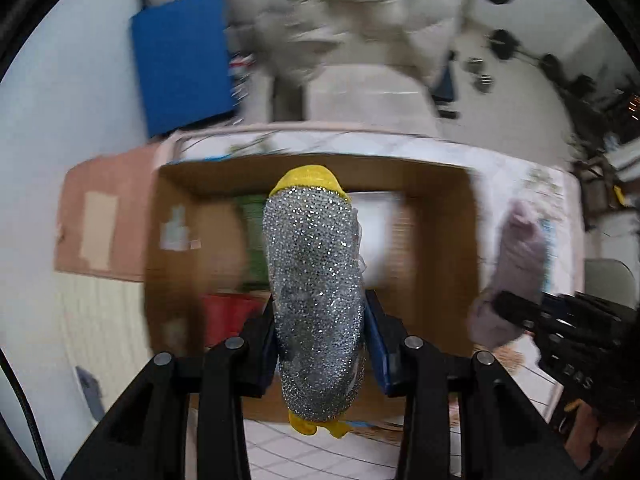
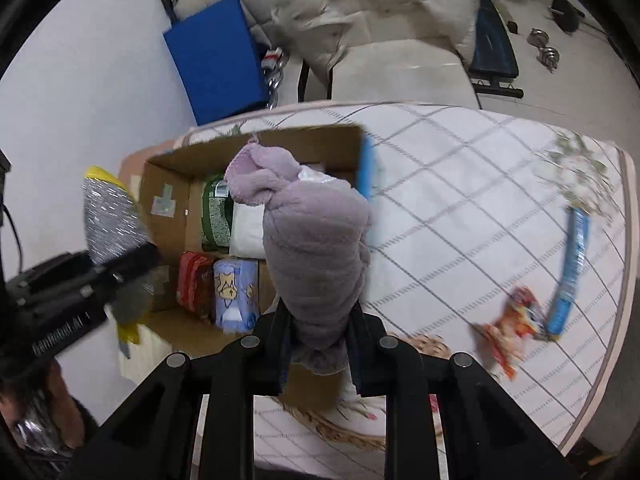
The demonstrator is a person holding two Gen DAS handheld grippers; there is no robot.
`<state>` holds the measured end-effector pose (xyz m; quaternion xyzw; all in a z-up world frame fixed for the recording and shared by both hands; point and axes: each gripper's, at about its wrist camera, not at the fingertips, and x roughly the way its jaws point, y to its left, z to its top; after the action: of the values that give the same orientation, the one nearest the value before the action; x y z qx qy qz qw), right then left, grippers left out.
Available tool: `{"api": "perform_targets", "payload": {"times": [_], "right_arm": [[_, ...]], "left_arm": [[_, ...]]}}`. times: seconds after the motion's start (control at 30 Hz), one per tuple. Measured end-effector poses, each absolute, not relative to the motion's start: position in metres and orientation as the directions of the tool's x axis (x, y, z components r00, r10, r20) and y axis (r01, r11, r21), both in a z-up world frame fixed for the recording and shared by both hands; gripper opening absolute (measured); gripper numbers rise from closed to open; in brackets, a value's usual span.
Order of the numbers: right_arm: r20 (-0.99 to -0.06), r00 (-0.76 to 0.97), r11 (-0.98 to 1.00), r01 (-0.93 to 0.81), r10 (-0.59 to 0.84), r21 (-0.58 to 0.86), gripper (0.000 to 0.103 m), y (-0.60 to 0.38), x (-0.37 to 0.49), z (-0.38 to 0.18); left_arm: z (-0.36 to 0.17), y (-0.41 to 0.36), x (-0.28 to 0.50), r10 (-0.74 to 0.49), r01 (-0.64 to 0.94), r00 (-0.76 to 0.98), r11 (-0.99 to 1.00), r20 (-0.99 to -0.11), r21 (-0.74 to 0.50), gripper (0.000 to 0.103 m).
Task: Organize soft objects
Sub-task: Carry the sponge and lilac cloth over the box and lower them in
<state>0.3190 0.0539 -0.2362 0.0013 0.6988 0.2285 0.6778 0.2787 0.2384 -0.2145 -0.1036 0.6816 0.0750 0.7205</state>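
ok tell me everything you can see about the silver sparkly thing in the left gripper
The silver sparkly pad is a plump, elongated soft piece covered in glittering metallic mesh, with yellow fabric showing at both ends. It stands roughly upright, pinched across its lower half by the left hand-held gripper, in front of the open cardboard box. Nothing else touches it.

A cluttered room beyond the bed

A blue mat leans on the wall ahead-left; a cream duvet heaps on a chair straight ahead; dumbbells lie on the floor far right.
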Motion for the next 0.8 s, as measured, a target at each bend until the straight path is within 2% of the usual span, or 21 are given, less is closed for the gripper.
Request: {"api": "perform_targets", "payload": {"times": [0.23,0.5,0.57,0.67,0.73,0.77,0.8], "right_arm": [[-0.985,-0.087,0.919,-0.356,0.147,0.168,0.025,0.117,0.332,-0.294],[-0.994,-0.103,0.931,-0.359,0.037,0.071,0.025,0.135,0.344,-0.336],[-0.995,-0.099,0.930,-0.363,0.012,0.047,0.028,0.137,0.347,-0.343],[-0.994,-0.111,0.938,-0.345,-0.006,0.033,0.041,0.137,0.352,-0.349],[-0.992,-0.123,0.944,-0.327,0.007,0.047,0.065,0.136,0.354,-0.349],[-0.993,-0.118,0.944,-0.328,0.004,0.043,0.070,0.136,0.354,-0.347],[-0.993,-0.117,0.944,-0.327,0.011,0.049,0.071,0.136,0.355,-0.344]], "left_arm": [[-0.305,0.310,0.303,-0.026,-0.291,-0.103,0.957,-0.994,0.005,0.035],[-0.340,0.327,0.317,-0.024,-0.272,-0.173,0.962,-0.985,0.024,0.036],[-0.345,0.327,0.318,-0.026,-0.267,-0.194,0.963,-0.981,0.027,0.038],[-0.349,0.327,0.318,-0.084,-0.284,-0.211,0.959,-0.974,-0.021,0.040],[-0.346,0.325,0.317,-0.074,-0.272,-0.204,0.962,-0.976,-0.016,0.043],[-0.344,0.326,0.317,-0.079,-0.275,-0.200,0.961,-0.977,-0.022,0.044],[-0.341,0.327,0.316,-0.091,-0.283,-0.192,0.959,-0.977,-0.033,0.052]]}}
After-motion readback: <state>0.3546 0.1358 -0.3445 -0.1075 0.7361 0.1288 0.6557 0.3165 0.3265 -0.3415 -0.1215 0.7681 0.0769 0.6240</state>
